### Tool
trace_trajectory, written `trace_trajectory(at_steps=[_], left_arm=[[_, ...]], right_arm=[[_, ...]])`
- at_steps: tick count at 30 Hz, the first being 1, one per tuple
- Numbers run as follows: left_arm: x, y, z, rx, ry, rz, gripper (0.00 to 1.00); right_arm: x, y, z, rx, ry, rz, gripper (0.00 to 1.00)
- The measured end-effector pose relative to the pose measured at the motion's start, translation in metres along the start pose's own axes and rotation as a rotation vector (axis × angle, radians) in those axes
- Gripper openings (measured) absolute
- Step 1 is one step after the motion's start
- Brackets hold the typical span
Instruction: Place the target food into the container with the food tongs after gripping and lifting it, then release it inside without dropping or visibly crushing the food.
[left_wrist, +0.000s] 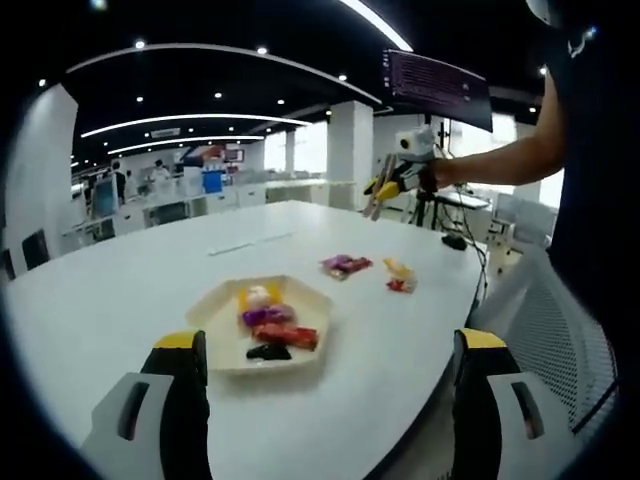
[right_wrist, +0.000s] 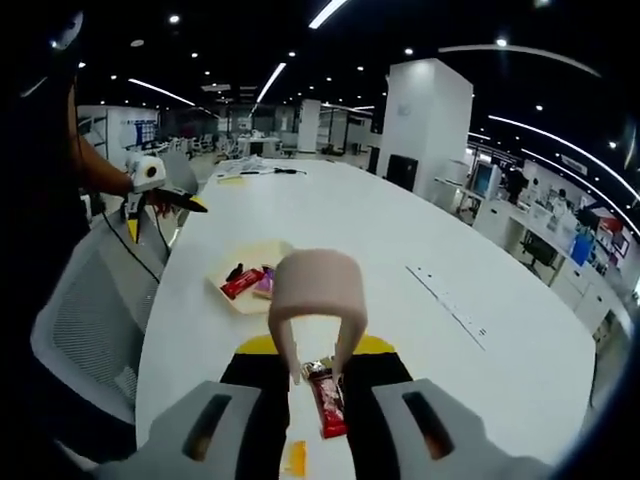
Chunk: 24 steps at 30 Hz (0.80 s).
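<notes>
Right gripper (right_wrist: 318, 420): I hold the food tongs (right_wrist: 318, 300) with it; the tongs run forward between its jaws, which are shut on them, so the tool points down at the table (right_wrist: 400, 230).
Tongs: their 2 tips sit on either side of the top end of a red wrapped snack (right_wrist: 326, 398); they look closed lightly on it, though I cannot tell how firm the grip is.
Target food: the red snack, lying flat on the table just in front of my right jaws, not lifted as far as I can judge.
Container: a pale shallow tray (left_wrist: 305, 300) further up the table, already holding several wrapped snacks (left_wrist: 272, 330); in the right gripper view it sits beyond the tongs (right_wrist: 222, 270).
Left gripper (left_wrist: 330, 400): jaws spread wide with nothing between them, hovering just short of the tray, probably ready to steady it.
Other food: 2 more wrapped pieces (left_wrist: 346, 265) lie on the table beyond the tray.
Next, in my judgement: squeeze gently, lift, carry to the tray, release.
</notes>
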<state>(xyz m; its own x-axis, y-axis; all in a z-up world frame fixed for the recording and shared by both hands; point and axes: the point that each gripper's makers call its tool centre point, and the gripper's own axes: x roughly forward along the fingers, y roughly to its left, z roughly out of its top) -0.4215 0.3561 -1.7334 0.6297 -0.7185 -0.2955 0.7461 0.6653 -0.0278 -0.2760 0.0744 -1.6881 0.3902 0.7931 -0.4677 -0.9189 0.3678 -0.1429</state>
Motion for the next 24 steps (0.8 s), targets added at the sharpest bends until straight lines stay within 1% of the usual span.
trace_trajectory(at_steps=[7, 10, 12, 16, 19, 22, 24], left_arm=[[0.002, -0.003, -0.004, -0.007, 0.010, -0.019, 1.00], [0.003, -0.004, -0.005, -0.006, 0.014, -0.020, 1.00], [0.004, -0.003, -0.006, -0.005, 0.019, -0.016, 1.00], [0.004, -0.001, -0.007, -0.009, 0.024, -0.009, 1.00], [0.004, -0.002, -0.010, -0.013, 0.036, -0.014, 1.00], [0.004, -0.002, -0.013, -0.018, 0.053, -0.011, 1.00], [0.004, -0.002, -0.013, -0.020, 0.054, -0.011, 1.00]], right_arm=[[0.011, -0.005, -0.019, 0.014, 0.000, 0.020, 0.19], [0.015, -0.006, -0.028, 0.021, -0.007, 0.043, 0.19], [0.020, -0.009, -0.038, 0.010, 0.016, 0.044, 0.19], [0.028, -0.014, -0.052, 0.022, 0.028, 0.049, 0.19], [0.035, -0.014, -0.060, 0.023, 0.041, 0.053, 0.19], [0.040, -0.015, -0.064, 0.038, 0.036, 0.054, 0.19], [0.045, -0.016, -0.067, 0.044, 0.037, 0.056, 0.19]])
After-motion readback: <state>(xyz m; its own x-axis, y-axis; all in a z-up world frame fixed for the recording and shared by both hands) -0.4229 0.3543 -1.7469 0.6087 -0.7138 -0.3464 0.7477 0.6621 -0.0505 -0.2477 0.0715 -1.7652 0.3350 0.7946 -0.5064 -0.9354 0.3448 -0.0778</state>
